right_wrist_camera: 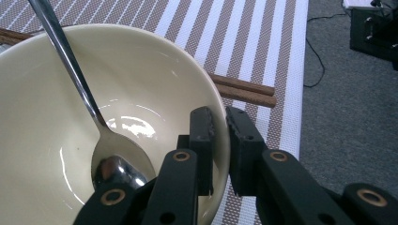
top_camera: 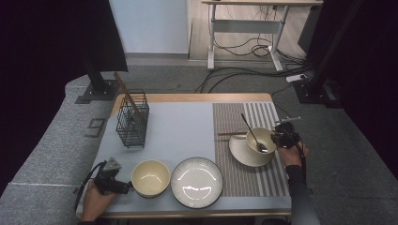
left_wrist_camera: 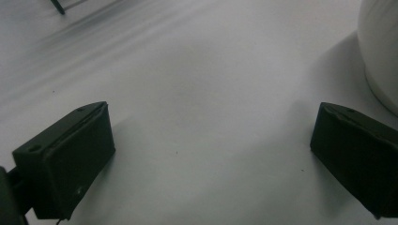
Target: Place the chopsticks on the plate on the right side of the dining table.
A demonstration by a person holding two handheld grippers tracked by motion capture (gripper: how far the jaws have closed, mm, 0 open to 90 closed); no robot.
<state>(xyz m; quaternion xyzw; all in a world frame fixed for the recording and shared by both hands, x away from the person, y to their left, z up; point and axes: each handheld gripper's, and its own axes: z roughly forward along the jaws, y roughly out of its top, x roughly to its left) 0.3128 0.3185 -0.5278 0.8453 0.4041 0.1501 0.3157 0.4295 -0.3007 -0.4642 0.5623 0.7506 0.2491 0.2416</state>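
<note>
- The counter [top_camera: 178, 124] carries a grey mat with a striped mat [top_camera: 244, 178] on its right half
- A wire basket [top_camera: 132, 121] stands at the far left of the counter, with a wooden stick leaning out of it
- A dark-rimmed plate [top_camera: 196, 182] lies near the front edge, just beside an empty cream bowl [top_camera: 150, 177] on its left
- On the striped mat a saucer [top_camera: 240, 152] holds the spoon bowl [right_wrist_camera: 155, 75]; a spoon [right_wrist_camera: 89, 105] leans inside it, and chopsticks [right_wrist_camera: 246, 89] lie on the mat behind
- The right tool [right_wrist_camera: 219, 129] is clenched on the spoon bowl's rim, one jaw inside the wall and one outside
- The left tool [left_wrist_camera: 211, 154] is released, jaws wide apart and low over the grey mat, with the empty bowl just beside its right jaw
</note>
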